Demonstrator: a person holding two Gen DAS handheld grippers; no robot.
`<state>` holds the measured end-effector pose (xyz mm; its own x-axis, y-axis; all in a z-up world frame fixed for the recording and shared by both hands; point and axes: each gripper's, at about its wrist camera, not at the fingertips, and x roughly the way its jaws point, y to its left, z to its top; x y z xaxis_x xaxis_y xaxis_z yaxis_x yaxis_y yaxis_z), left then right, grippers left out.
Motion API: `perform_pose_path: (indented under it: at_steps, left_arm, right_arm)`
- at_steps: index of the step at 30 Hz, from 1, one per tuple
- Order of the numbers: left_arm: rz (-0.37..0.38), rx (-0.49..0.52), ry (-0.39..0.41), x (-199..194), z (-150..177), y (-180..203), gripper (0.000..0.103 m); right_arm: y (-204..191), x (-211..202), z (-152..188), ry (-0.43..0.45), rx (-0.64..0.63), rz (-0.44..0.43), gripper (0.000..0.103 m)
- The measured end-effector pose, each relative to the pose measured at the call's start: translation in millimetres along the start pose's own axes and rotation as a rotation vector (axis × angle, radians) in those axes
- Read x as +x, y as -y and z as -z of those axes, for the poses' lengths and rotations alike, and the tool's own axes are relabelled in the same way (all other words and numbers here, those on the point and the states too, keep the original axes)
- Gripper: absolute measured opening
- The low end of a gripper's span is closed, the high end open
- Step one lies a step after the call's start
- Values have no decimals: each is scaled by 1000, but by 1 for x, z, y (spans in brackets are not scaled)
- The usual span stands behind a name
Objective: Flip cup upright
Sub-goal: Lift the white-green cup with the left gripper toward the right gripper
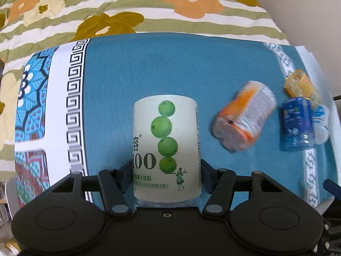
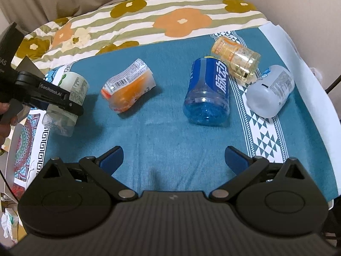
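While your left tongs (image 1: 167, 179) gripped the green cup (image 1: 166, 149) across its body, you were mid-flip: the right view showed that cup (image 2: 66, 104) tilted at the cloth's (image 2: 162, 132) left edge, left of the orange cup (image 2: 127, 89), clear base low. Whether it touched the cloth could not be told. Next, I judge, you needed to finish the turn, seat it level, then let go. Your right tongs (image 2: 173, 160) stood wide and empty, near the blue cup (image 2: 207, 93). Only the right view showed the tilt; the left view alone showed the cup's fruit label.
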<state>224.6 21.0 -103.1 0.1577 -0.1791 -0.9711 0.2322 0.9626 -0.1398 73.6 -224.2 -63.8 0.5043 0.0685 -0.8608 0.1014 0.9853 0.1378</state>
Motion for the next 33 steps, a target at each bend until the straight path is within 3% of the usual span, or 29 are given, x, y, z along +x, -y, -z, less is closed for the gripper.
perform_pose_path:
  at_steps: [7,13,22,33]
  left_arm:
    - [61,-25,-4,-16,37,38,66]
    - [117,-93,-27,-4,61,75,66]
    - [86,-156,-36,24,73,111,66]
    - [31,-141,-50,37,77,128,67]
  right_arm:
    - [23,-17,-3,10,-5,-5,103]
    - [49,-25,-3,7,-8,-15,103]
    - [77,-21,2,-20,-60,-37,103]
    - [99,-16,-1,-34,-55,-59,103]
